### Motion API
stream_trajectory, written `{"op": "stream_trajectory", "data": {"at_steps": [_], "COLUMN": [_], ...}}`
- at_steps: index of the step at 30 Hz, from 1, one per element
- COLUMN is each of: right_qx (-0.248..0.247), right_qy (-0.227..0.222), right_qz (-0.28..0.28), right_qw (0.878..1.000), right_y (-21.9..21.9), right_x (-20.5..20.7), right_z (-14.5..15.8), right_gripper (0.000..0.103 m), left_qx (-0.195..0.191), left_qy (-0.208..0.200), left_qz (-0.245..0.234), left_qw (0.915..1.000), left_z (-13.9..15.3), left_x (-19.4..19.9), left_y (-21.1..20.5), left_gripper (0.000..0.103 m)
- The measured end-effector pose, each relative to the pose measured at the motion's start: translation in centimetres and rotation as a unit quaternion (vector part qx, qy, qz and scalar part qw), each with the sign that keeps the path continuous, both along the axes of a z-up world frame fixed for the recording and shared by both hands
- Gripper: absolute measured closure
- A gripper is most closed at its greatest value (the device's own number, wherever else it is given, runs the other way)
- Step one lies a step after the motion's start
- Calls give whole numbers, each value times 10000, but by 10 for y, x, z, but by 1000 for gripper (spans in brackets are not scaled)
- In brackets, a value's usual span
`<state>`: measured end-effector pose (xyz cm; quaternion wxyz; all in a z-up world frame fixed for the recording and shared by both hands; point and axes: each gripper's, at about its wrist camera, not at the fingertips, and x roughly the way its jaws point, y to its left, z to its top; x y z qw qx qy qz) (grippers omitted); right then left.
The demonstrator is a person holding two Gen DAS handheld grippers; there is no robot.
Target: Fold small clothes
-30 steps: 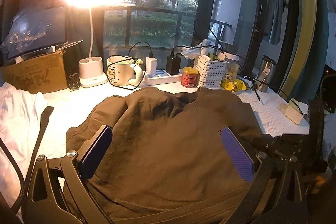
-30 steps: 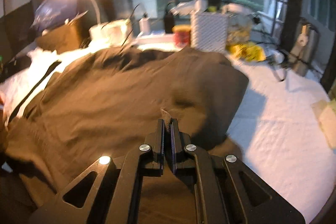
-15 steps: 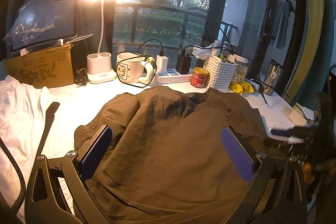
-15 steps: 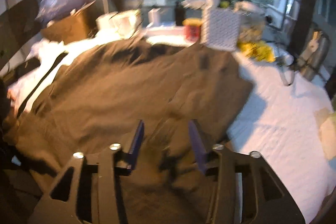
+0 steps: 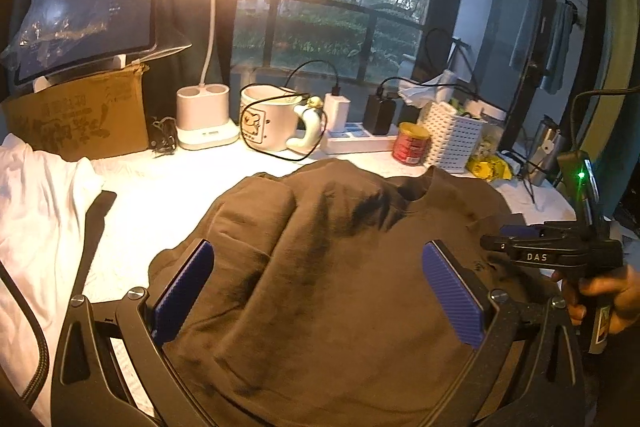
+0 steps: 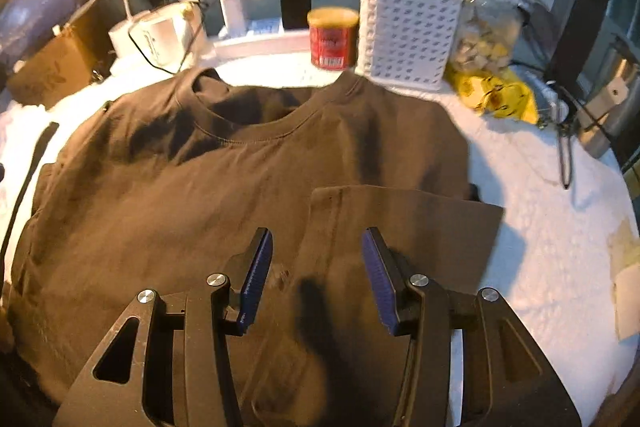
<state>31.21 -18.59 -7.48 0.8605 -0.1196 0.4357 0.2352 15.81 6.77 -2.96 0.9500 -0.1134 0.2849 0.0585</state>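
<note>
The dark brown crew-neck T-shirt (image 6: 224,195) lies spread on the white textured worktop (image 6: 552,227), collar toward the red tin can (image 6: 334,38). Its right sleeve (image 6: 404,223) is folded inward over the body. The right gripper (image 6: 317,273) hovers above that sleeve, fingers apart, gripping nothing. The left gripper (image 5: 318,291) hovers over the shirt, fingers spread wide, empty.

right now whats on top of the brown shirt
A folded-in sleeve lies on the shirt at its right side. Both grippers, left and right, hover open above it. Whatever lies under the sleeve is covered.
</note>
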Motion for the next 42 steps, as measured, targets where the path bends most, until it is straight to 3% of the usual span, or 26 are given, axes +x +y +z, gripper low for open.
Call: {"op": "stream_trajectory", "data": {"at_steps": [7,10,14,18,23,31,32,33,35,42], "right_qx": [-344,-399,-302,14,621,833,797,770,862,934], "right_qy": [-51,-275,-320,-530,-628,-181,-118,-116,-244,-625], "right_qz": [-230,-229,-259,-169,340,1156,1228,1243,1147,249], "right_qw": [9991,9986,9987,9985,9955,9896,9892,9892,9894,9934], "right_y": [16,19,15,13,24,53,54,53,39,-39], "right_x": [15,15,19,11,-7,-27,-29,-30,-33,-3], "right_z": [-21,-22,-20,-4,22,6,6,7,16,39], "right_gripper": [56,89,97,97,97,96,92,87,65,65], "left_qx": [-71,-116,-142,-130,-69,55,72,89,108,174], "left_qy": [128,187,232,195,98,78,76,69,67,97], "left_qz": [44,36,12,31,72,111,112,111,102,-61], "left_qw": [9999,9998,9996,9997,9999,9999,9999,9999,9999,9998], "left_z": [-7,-10,-13,-10,-2,5,5,6,7,7], "left_x": [11,15,17,14,8,-1,-1,-1,0,6], "left_y": [15,17,17,18,16,11,10,8,5,-10], "left_gripper": [1,1,1,1,1,1,1,1,1,1]}}
